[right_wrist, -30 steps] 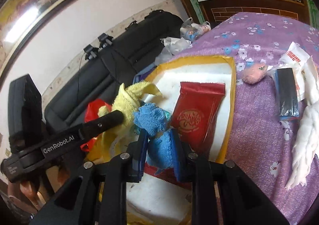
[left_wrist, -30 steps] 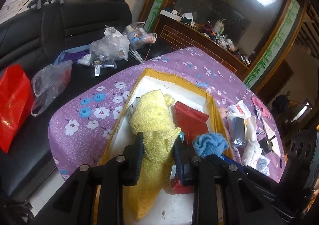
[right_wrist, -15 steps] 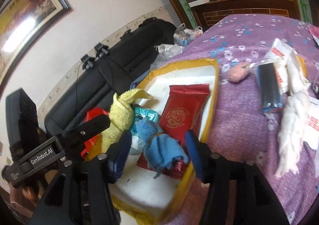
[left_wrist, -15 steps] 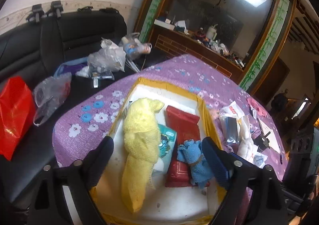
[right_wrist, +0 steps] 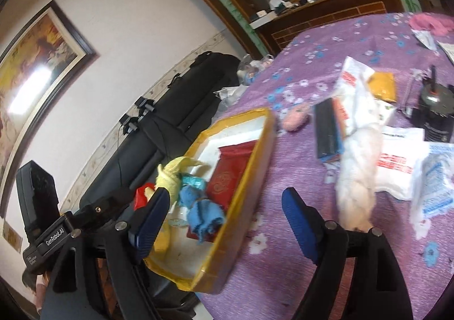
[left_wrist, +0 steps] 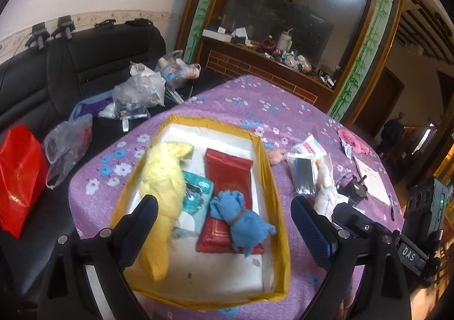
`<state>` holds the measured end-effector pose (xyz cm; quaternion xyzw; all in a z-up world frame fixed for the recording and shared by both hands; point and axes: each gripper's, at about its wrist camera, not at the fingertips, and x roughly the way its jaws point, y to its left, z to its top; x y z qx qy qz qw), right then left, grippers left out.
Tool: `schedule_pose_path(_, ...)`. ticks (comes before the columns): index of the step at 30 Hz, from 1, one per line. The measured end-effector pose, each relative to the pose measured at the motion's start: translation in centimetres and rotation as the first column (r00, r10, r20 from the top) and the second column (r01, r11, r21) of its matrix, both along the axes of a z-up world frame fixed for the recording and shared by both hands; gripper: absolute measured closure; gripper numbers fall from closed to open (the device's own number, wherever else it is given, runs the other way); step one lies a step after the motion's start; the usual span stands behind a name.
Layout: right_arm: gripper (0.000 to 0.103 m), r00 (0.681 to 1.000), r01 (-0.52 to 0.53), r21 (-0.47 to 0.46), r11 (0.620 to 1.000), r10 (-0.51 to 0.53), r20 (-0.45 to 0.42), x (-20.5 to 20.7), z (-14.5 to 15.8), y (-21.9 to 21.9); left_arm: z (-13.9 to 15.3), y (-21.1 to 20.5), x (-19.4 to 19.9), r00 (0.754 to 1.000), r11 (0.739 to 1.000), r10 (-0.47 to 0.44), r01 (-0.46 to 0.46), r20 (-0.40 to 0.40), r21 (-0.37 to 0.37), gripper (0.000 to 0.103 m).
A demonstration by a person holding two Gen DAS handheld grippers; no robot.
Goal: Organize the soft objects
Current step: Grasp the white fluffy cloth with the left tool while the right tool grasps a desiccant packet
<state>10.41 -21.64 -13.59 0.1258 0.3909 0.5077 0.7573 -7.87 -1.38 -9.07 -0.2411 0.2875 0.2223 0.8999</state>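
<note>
The left gripper (left_wrist: pixel 224 216) is opening wide above the yellow-rimmed tray (left_wrist: pixel 279 206), nothing between its jaws. The yellow cloth (left_wrist: pixel 163 178) is lying along the tray's left edge, and the blue cloth (left_wrist: pixel 241 220) is resting on a red packet (left_wrist: pixel 229 175) mid-tray. The right gripper (right_wrist: pixel 224 213) is also spreading – empty – over the tray's right rim. A white plush (right_wrist: pixel 359 175) is lying on the purple tablecloth (right_wrist: pixel 283 277), outside the tray.
</note>
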Motion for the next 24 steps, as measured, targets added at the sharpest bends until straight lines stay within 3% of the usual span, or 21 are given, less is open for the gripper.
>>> schedule_pose_path(11,0.022,0.996,0.079,-0.031,0.996,-0.080,-0.034,1.8,-1.2,-4.6,1.9,-4.4,2.0,0.996,0.994,-0.088,0.089,-0.010,0.064,0.007)
schedule_pose_path(24,0.022,0.976,0.213,-0.069,0.975,-0.216,-0.041,3.3,-2.3,-11.2,1.2,-8.8,6.1,0.965,0.965,-0.261,0.262,-0.021,0.015,0.007)
